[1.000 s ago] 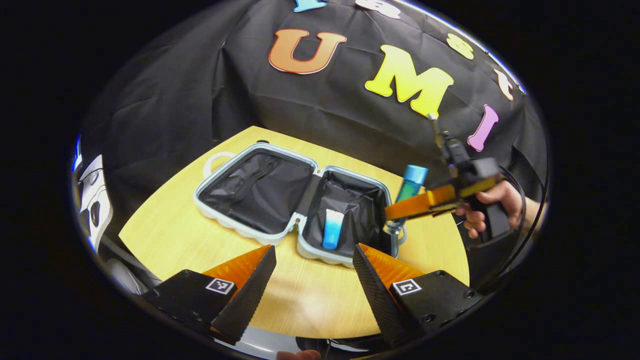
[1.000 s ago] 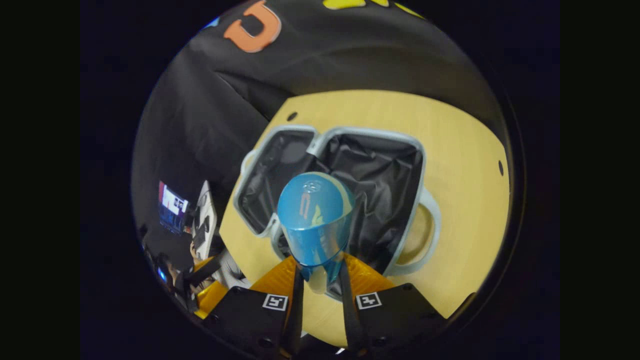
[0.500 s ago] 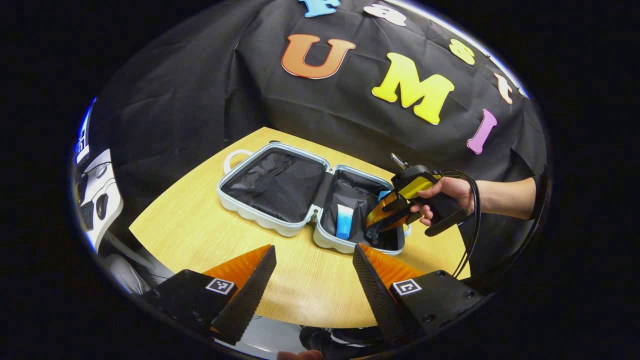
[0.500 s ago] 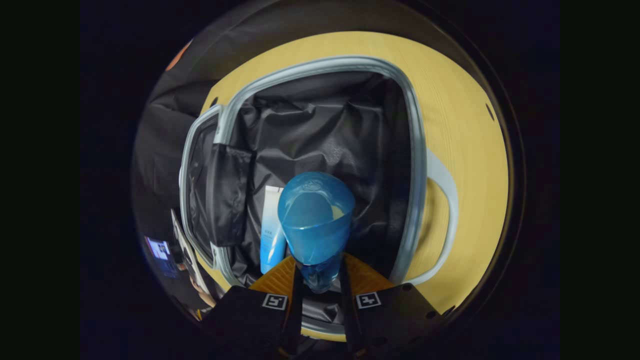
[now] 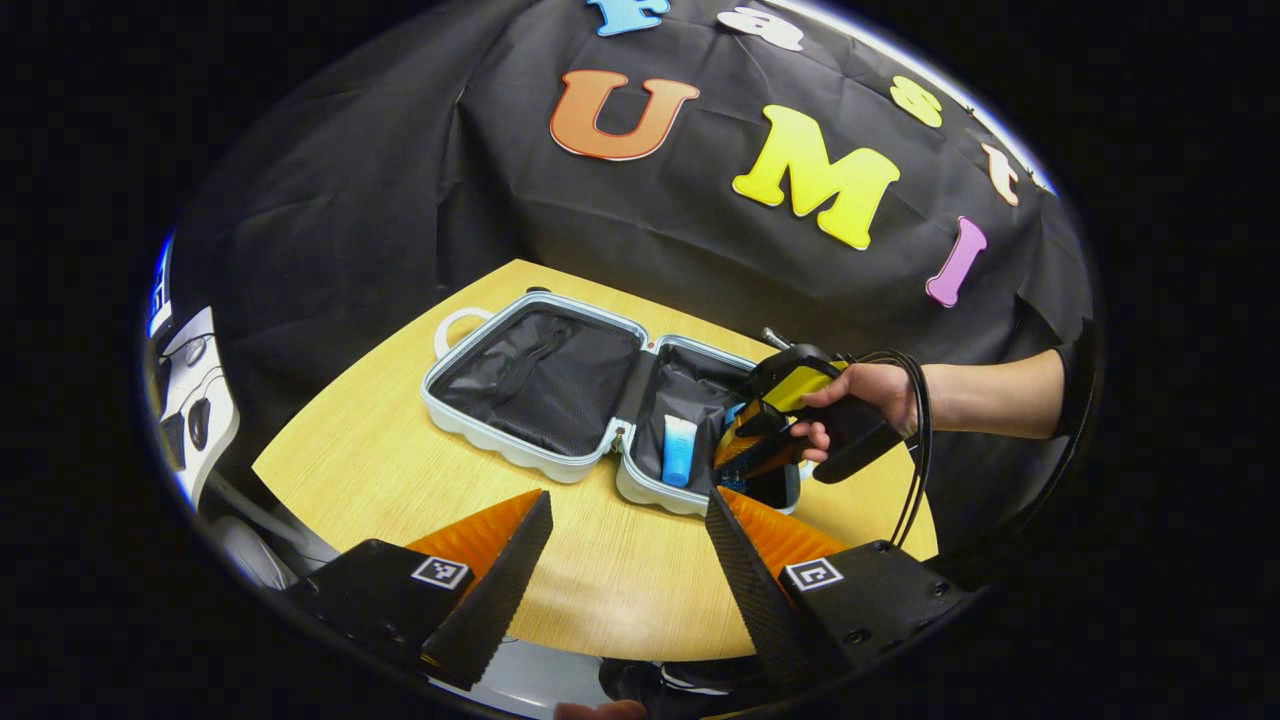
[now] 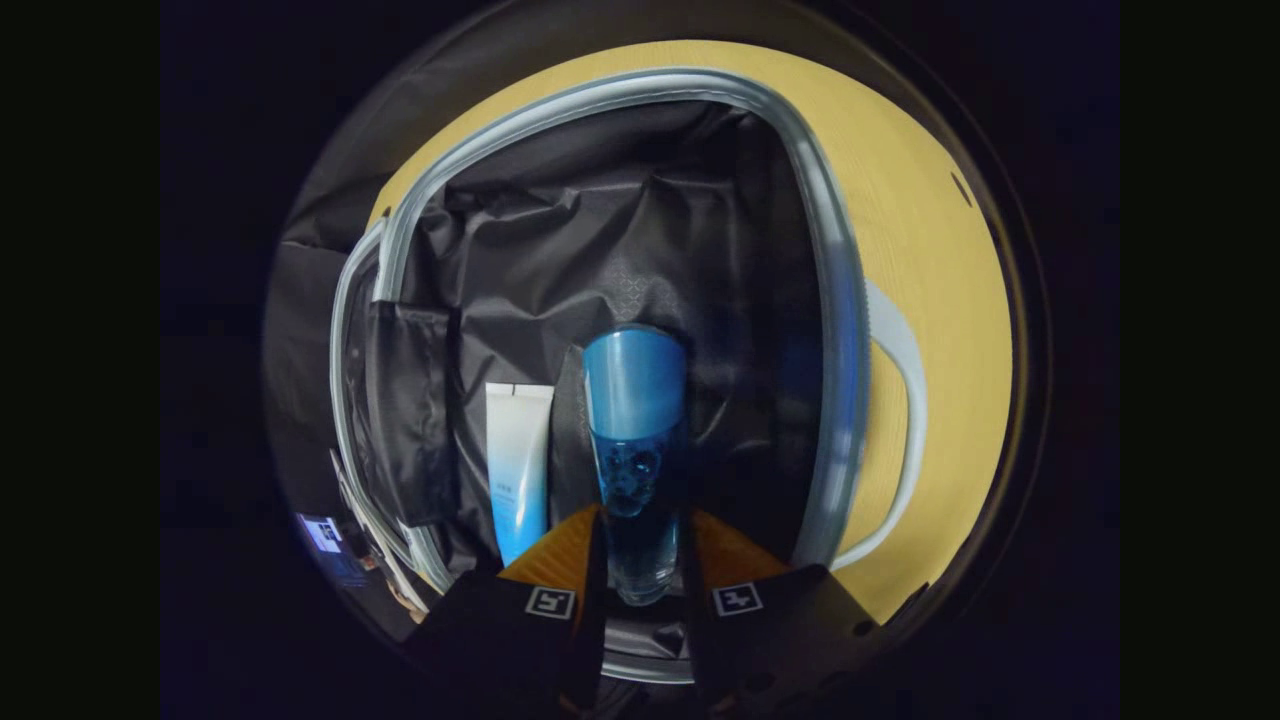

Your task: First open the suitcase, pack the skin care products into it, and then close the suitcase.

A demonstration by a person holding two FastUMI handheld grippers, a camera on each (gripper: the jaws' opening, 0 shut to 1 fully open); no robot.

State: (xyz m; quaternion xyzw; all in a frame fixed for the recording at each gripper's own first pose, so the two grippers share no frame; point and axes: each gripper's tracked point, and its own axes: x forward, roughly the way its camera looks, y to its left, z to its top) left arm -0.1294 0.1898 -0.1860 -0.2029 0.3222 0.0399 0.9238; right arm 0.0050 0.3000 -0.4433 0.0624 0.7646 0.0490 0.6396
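Observation:
The pale grey suitcase (image 5: 520, 462) lies open on the wooden table (image 5: 400, 470), both halves lined in black. A white-and-blue tube (image 5: 679, 450) rests in its right half. My left gripper (image 5: 628, 510) hovers open over the table's near edge, short of the case, with nothing between its fingers. A hand (image 5: 860, 395) lowers my right gripper (image 5: 745, 455) into the right half. In the right gripper view, that gripper (image 6: 640, 520) is shut on a clear blue bottle (image 6: 633, 400) with a blue cap. The bottle points along the lining beside the tube (image 6: 518, 450), inside the suitcase's rim (image 6: 835, 330).
The suitcase's carry handle (image 6: 900, 400) sticks out over the table (image 6: 930, 250) on the right. A second handle (image 5: 452, 325) shows at the far left corner. White equipment with cables (image 5: 190, 400) stands off the table's left. Black cloth hangs behind.
My right gripper has gone down into the suitcase's right half, and the bottle has tipped from upright toward the lining beside the tube. My left gripper has barely moved.

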